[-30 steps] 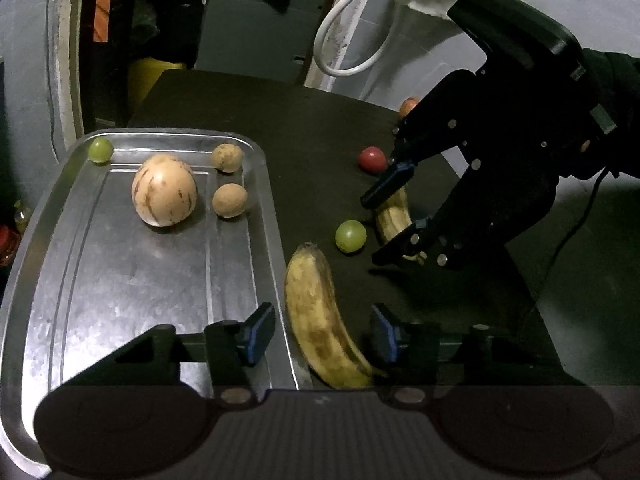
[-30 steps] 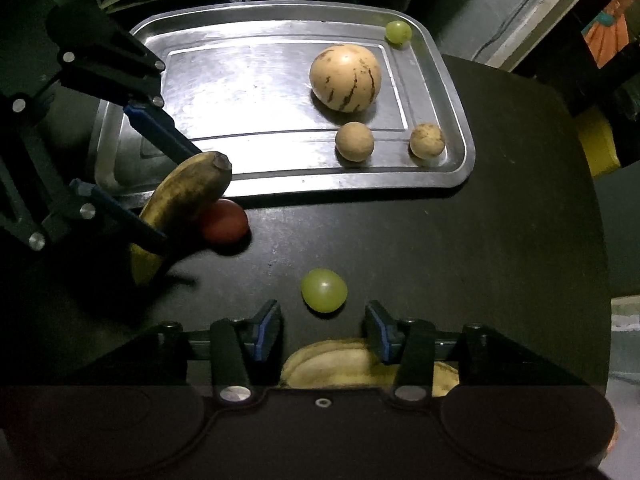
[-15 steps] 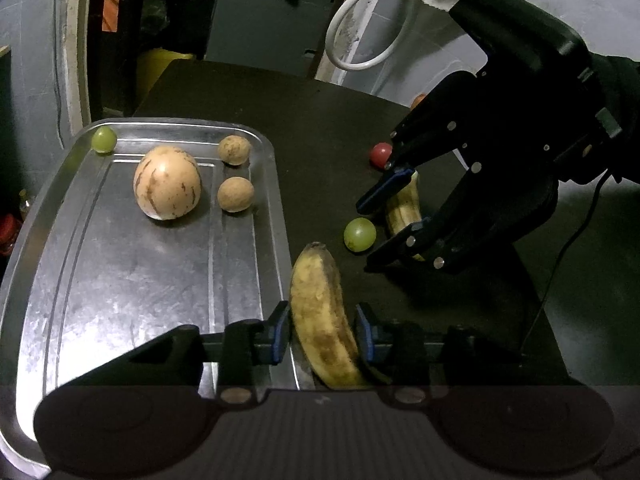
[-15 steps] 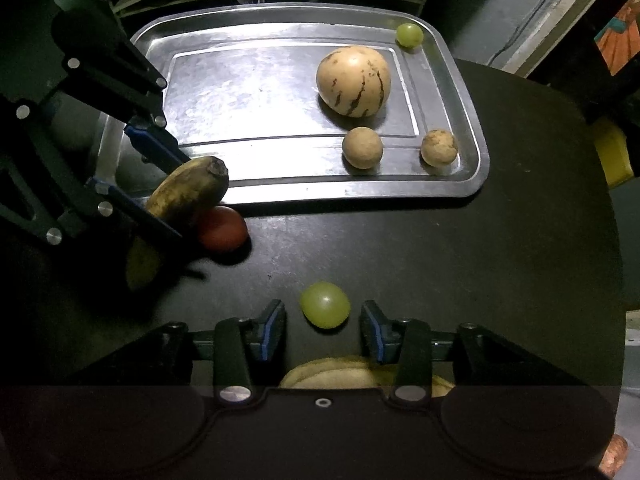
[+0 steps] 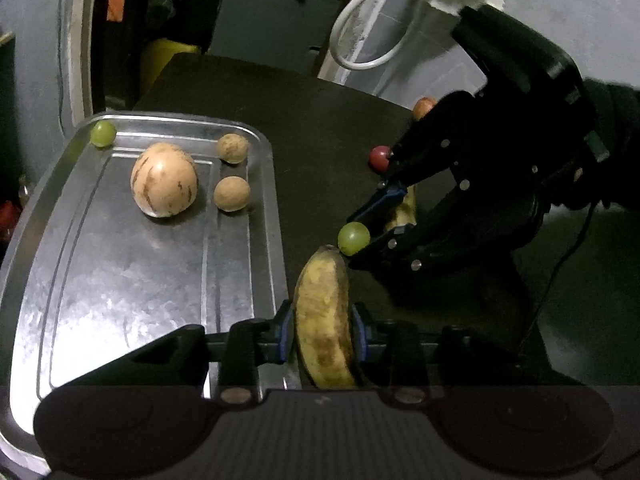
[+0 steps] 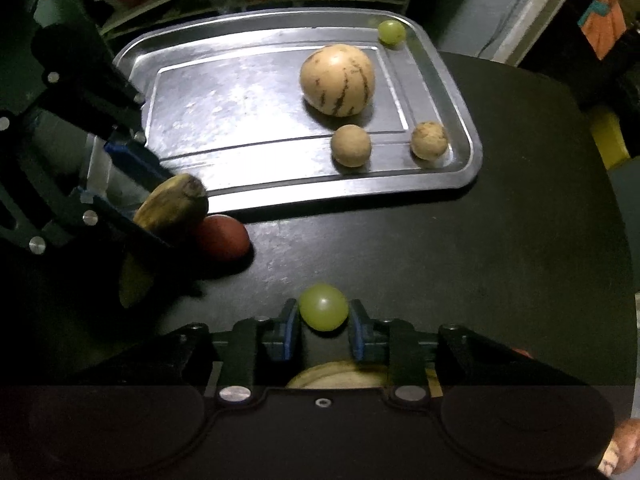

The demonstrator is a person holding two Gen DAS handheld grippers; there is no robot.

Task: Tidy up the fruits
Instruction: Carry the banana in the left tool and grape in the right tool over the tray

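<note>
My left gripper (image 5: pixel 322 332) is shut on a spotted yellow banana (image 5: pixel 324 320) beside the right rim of a metal tray (image 5: pixel 120 280). My right gripper (image 6: pixel 322 328) is shut on a green grape (image 6: pixel 323 307), which also shows in the left wrist view (image 5: pixel 353 238). The tray (image 6: pixel 240 112) holds a striped tan melon (image 6: pixel 338 79), two small brown round fruits (image 6: pixel 351 145) (image 6: pixel 429 140) and another green grape (image 6: pixel 391 32). The held banana (image 6: pixel 172 208) shows at left in the right wrist view.
A red fruit (image 6: pixel 222 237) lies on the black table (image 6: pixel 440 260) next to the held banana. A second banana (image 6: pixel 340 376) lies under my right gripper. A small red fruit (image 5: pixel 378 157) and an orange one (image 5: pixel 424 106) lie further back.
My left gripper closed on the banana. My right gripper moved forward and closed on the green grape.
</note>
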